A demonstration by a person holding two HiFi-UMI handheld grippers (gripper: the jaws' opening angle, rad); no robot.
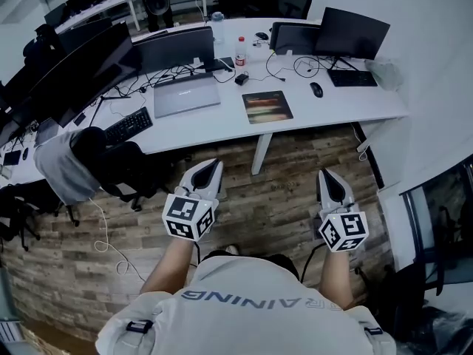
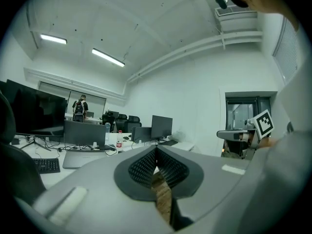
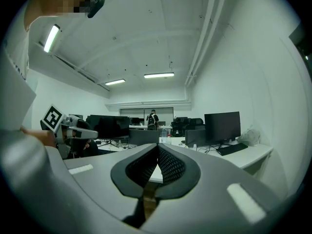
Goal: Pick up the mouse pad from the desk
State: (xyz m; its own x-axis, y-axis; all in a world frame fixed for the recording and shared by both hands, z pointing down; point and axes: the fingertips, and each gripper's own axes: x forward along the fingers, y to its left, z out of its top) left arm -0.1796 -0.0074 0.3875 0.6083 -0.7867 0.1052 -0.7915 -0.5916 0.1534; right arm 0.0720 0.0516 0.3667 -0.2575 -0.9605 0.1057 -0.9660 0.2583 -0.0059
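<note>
The mouse pad [image 1: 267,106], a dark rectangle with a coloured picture, lies flat on the white desk [image 1: 336,106] near its front edge. Both grippers hang over the wood floor in front of the desk, well short of the pad and pointing toward it. My left gripper [image 1: 215,164] is shut and holds nothing; in its own view the jaws [image 2: 156,151] meet at the tip. My right gripper [image 1: 324,173] is also shut and empty, below and right of the pad, its jaws [image 3: 158,148] pressed together. I cannot make out the pad in either gripper view.
A closed grey laptop [image 1: 186,95] and a black keyboard [image 1: 127,126] lie left of the pad. A mouse [image 1: 316,89], a second keyboard [image 1: 352,78], monitors and a bottle [image 1: 240,50] stand behind. A black chair with grey cloth [image 1: 89,161] sits at the left. A desk leg [image 1: 262,150] stands below the pad.
</note>
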